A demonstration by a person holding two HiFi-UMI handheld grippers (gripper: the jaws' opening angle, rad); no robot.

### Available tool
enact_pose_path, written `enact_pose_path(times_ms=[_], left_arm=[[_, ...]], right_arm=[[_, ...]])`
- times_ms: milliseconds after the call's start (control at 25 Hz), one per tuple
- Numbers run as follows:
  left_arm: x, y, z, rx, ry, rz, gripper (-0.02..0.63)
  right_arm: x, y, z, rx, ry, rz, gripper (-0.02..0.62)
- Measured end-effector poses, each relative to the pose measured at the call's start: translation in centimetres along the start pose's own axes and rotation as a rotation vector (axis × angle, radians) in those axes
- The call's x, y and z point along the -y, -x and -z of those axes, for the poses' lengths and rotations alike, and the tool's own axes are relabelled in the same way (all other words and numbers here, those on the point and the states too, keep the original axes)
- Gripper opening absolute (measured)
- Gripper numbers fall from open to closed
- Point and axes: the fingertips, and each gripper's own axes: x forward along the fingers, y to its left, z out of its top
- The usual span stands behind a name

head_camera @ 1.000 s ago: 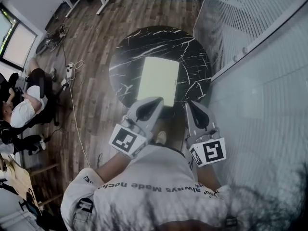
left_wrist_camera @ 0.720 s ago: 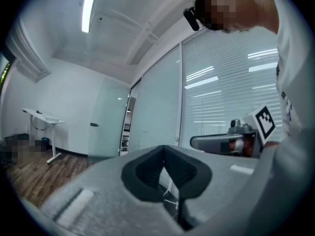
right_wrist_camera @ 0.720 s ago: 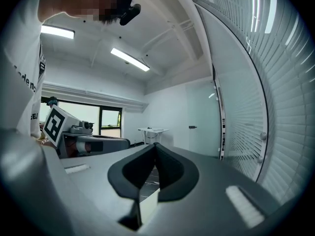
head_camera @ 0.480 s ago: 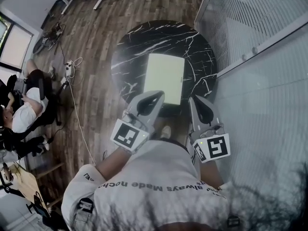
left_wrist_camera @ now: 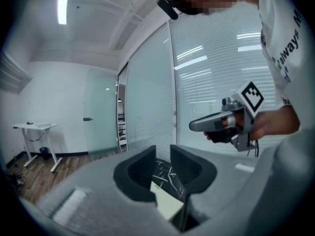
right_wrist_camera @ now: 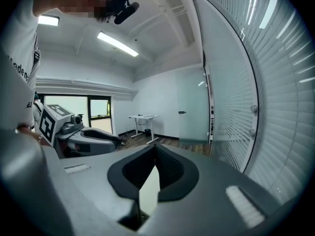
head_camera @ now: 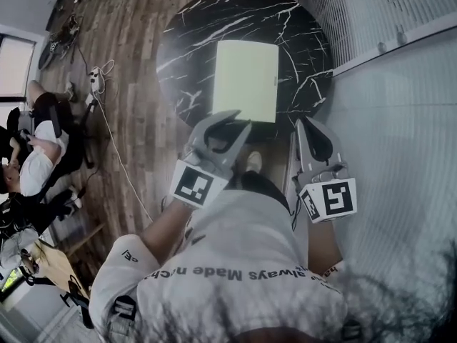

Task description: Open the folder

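A pale yellow-green folder [head_camera: 246, 81] lies flat and closed on the round black marble table [head_camera: 193, 41]. My left gripper [head_camera: 230, 120] hovers at the folder's near left corner, its jaws a little apart and empty. Through that gap in the left gripper view [left_wrist_camera: 163, 151] I see the folder [left_wrist_camera: 167, 203] and the table [left_wrist_camera: 165, 170]. My right gripper [head_camera: 305, 120] hangs by the table's near right edge, shut and holding nothing. In the right gripper view its jaws [right_wrist_camera: 155, 147] meet at the tips, and the folder [right_wrist_camera: 149, 191] shows below them.
A glass wall with blinds [head_camera: 400, 84] runs close along the right. Wooden floor [head_camera: 136, 120] surrounds the table, with a power strip and cable [head_camera: 96, 84] at the left. A person sits at the far left [head_camera: 36, 163]. A white desk [left_wrist_camera: 34, 127] stands across the room.
Both grippers have sunk and come closer to the table's near edge. The left jaws, closed at the tips before, now stand apart. The folder has not moved.
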Motion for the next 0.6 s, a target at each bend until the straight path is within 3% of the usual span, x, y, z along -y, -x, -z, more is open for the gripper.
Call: enact_pose_path(times_ms=[600], left_arm=[[-2.9, -5.2, 15.3, -0.234, -0.109, -0.014, 0.008]], right_arm=[[3.2, -4.6, 11.8, -0.125, -0.108, -0.014, 0.1]])
